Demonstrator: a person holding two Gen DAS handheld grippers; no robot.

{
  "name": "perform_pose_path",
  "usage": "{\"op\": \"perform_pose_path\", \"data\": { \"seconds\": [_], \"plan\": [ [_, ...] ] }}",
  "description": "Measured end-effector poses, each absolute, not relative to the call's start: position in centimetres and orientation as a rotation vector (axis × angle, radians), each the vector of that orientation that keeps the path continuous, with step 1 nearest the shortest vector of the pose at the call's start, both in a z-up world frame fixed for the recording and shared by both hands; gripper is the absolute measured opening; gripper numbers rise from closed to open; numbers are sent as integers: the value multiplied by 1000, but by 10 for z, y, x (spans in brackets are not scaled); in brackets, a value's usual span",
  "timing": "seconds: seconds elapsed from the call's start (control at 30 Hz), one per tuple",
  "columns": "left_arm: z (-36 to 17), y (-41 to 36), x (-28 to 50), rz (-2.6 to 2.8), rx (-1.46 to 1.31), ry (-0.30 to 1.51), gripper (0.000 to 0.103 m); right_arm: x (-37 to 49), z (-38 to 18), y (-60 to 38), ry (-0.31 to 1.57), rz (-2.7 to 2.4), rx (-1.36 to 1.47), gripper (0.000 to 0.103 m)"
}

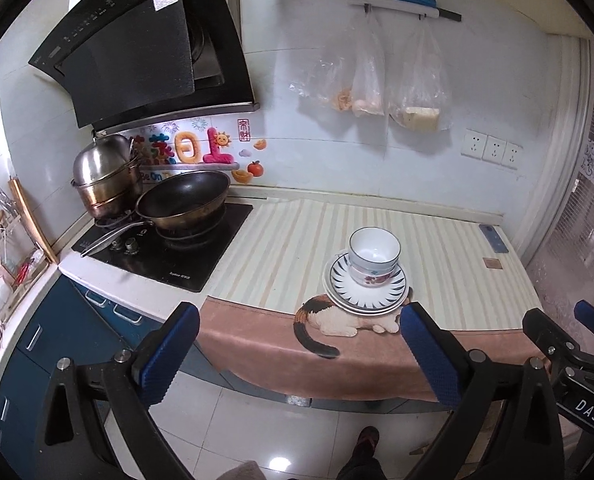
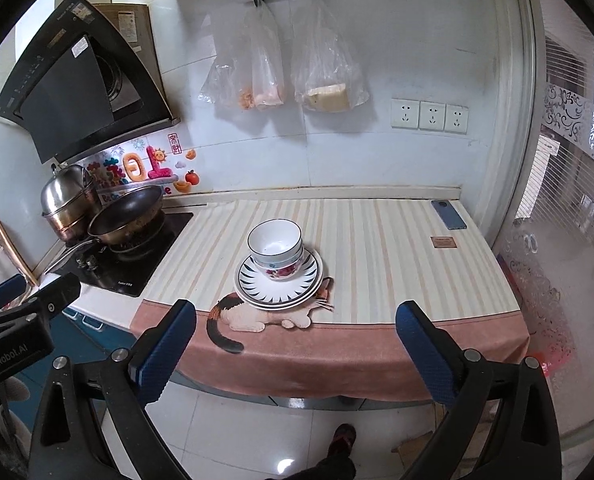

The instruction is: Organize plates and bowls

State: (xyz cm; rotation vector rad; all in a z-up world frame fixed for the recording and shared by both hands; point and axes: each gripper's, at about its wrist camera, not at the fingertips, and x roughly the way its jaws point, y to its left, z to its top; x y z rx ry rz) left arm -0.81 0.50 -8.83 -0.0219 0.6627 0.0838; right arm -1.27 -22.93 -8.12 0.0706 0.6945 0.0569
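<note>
My left hand-held gripper has its blue pads spread as wide as they go with nothing between them, low in the left wrist view and clear of the worktop edge. My right hand-held gripper is the same: spread wide, empty, hanging off the front of the worktop over the tiled floor.

Just beyond the pads is the cloth, striped on top with a pinkish hem hanging over the front edge and a cat picture on it. On that cloth, right of centre in the left view and near centre in the right view, is the task's stack: two bowls nested one inside the other, sitting on a pile of plates. The plates rest partly on the cat's back, near the front edge.

Further out, a phone lies near the back right corner of the worktop. At left, a wok and a steel pot sit on the hob. Plastic bags hang on the wall above.

My worries from here: the stack looks finished to me, so any careless sweep forward could catch the bowls and tip them. The cloth overhangs freely, and a pad snagging the hem could drag the whole pile toward the edge. The bowls sit off-centre on the plates, so a nudge might slide them.
</note>
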Motion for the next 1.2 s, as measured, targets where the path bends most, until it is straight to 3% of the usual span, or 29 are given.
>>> {"op": "perform_pose_path", "data": {
  "seconds": [1.2],
  "plan": [
    [-97, -4, -42, 70, 0, 668, 103, -54, -69, -222, 632, 36, 17, 103]
  ]
}}
